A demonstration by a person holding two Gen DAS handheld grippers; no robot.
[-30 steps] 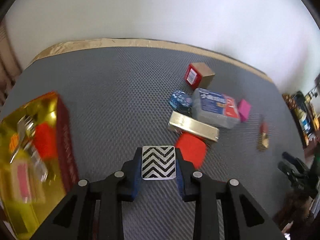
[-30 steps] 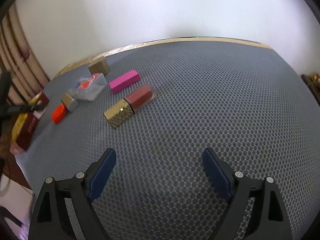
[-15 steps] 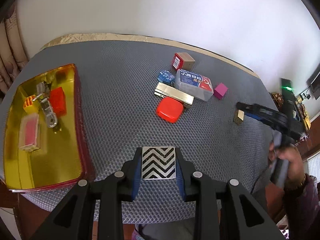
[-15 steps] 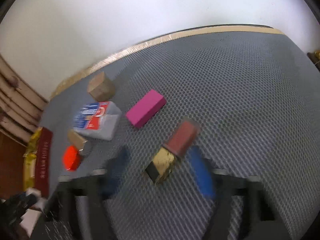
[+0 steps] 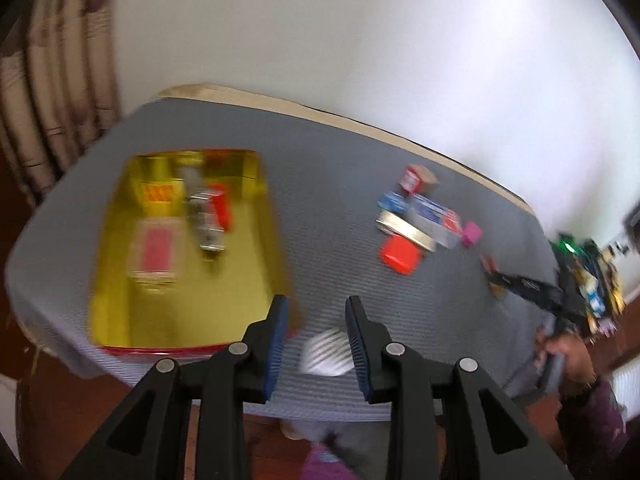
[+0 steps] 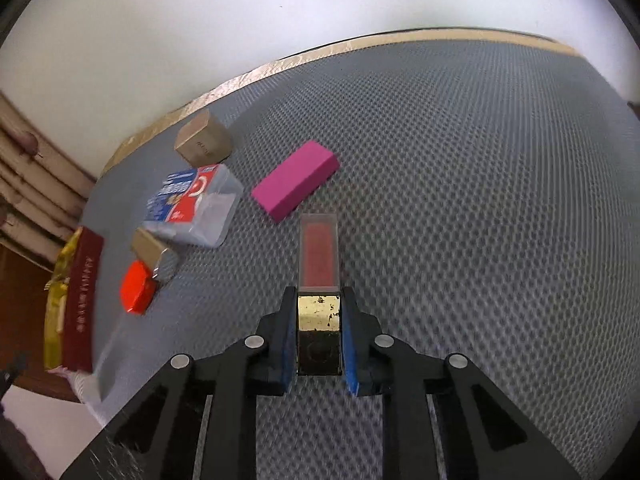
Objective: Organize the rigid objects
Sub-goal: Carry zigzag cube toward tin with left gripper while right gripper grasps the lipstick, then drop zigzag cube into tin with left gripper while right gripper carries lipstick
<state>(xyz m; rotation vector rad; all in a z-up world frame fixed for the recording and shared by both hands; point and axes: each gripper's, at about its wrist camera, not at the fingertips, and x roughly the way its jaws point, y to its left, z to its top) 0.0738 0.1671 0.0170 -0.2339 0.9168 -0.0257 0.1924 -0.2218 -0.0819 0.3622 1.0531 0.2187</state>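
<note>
Right gripper (image 6: 319, 294) first: its jaws have just been closing and now both blue pads are clamped on the gold base of the lipstick (image 6: 319, 252). The clear cap with the red stick inside juts straight forward from the fingertips, over the grey honeycomb mat (image 6: 460, 200).

Just beyond the cap, up and to the left in this view, lies the pink block (image 6: 296, 184), flat on the mat and apart from the lipstick. Further left sits the cluster: a brown cardboard box (image 6: 204, 144) at the back, a clear plastic box with a blue and red label (image 6: 196, 204) in front of it, then a gold tin (image 6: 154, 258) against that box's near corner, and a red-orange case (image 6: 138, 288) touching the tin. At the far left edge stands the red outer wall of the tray (image 6: 80, 300).

Over to the left wrist, and it is a blurry picture. The left gripper (image 5: 317, 302) is set narrow, with a black-and-white chevron tile (image 5: 326, 354) between its pads; the tile is smeared by motion. The gripper hangs above the mat's near edge, right beside the tray's near right corner. Inside the tray's gold floor lie several small items, too blurred to name. At far right a person's hand (image 5: 568, 356) grips the other tool.
</note>
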